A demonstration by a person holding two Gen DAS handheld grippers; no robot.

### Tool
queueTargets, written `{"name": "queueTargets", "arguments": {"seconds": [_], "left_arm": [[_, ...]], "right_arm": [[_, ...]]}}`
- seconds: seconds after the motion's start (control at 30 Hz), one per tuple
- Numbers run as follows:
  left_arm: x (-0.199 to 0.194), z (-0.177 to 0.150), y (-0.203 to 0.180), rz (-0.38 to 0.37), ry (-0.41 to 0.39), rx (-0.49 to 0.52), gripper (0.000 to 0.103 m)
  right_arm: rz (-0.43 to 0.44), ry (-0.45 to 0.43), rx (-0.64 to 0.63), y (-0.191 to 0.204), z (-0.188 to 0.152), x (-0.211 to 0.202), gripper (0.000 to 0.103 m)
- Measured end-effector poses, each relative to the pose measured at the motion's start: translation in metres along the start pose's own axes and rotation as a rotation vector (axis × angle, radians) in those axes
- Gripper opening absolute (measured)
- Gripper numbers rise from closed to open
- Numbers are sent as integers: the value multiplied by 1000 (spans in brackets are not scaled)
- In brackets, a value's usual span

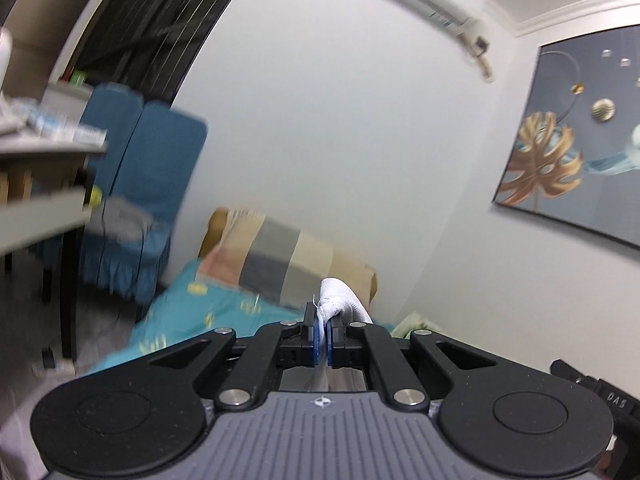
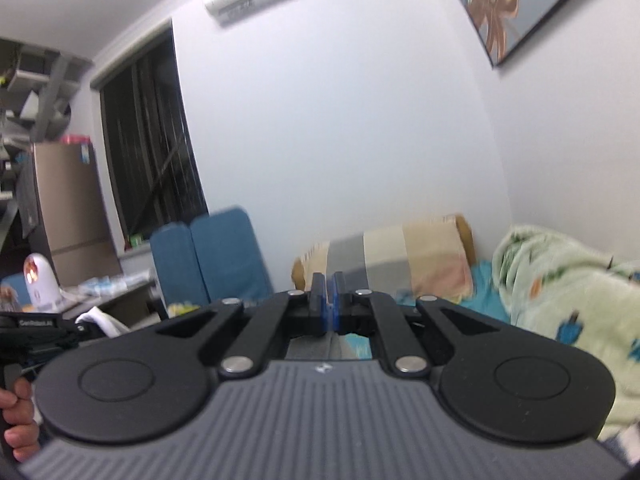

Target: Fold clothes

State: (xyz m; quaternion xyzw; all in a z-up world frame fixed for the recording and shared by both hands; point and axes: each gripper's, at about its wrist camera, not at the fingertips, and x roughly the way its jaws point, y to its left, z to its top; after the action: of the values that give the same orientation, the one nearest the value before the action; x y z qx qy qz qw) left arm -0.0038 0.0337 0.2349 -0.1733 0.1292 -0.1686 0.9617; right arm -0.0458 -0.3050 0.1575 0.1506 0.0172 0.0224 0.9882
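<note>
My left gripper [image 1: 324, 316] is shut on a bunched fold of a white garment [image 1: 340, 296], held high above the bed; the cloth sticks up past the blue pads and the rest of it hangs out of sight below. In the right wrist view the left gripper [image 2: 86, 330] shows at the lower left with the white garment [image 2: 102, 320] at its tip. My right gripper [image 2: 329, 290] is raised level with the pillow. Its jaws are closed, with a thin pale edge between the blue pads; I cannot tell whether that is cloth.
A bed with a teal sheet [image 1: 192, 312] has a striped pillow [image 1: 280, 256] by the wall and a pale green blanket [image 2: 560, 280] on the right. Blue-covered chairs [image 1: 152, 184] and a cluttered desk [image 1: 48, 144] stand to the left. A framed picture [image 1: 580, 136] hangs on the wall.
</note>
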Motion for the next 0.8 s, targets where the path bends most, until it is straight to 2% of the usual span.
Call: {"name": "queueTargets", "arguments": {"seconds": [0.23,0.33,0.43,0.53,0.63,0.8], "left_arm": [[-77,93,-49,-51,-153,81,3],[-113,122,-67,-73,-202,98,3],[-142,141,-75,-79,-219,87,3],[-169,150,-75,-92,-234,59,3],[-191,153,-73,-96,-239,50,3],[-185,132,-54,-94,-195,47,3]], "right_arm": [[7,-149,-11,12,92,-57,6],[6,-199,-54,26,121,-84,6],[10,-222,-85,39,139,-107,6],[-3,-233,-113,44,145,-128,6],[-9,-204,-128,38,137,-136,6],[-3,-124,-68,8,99,-130,6]]}}
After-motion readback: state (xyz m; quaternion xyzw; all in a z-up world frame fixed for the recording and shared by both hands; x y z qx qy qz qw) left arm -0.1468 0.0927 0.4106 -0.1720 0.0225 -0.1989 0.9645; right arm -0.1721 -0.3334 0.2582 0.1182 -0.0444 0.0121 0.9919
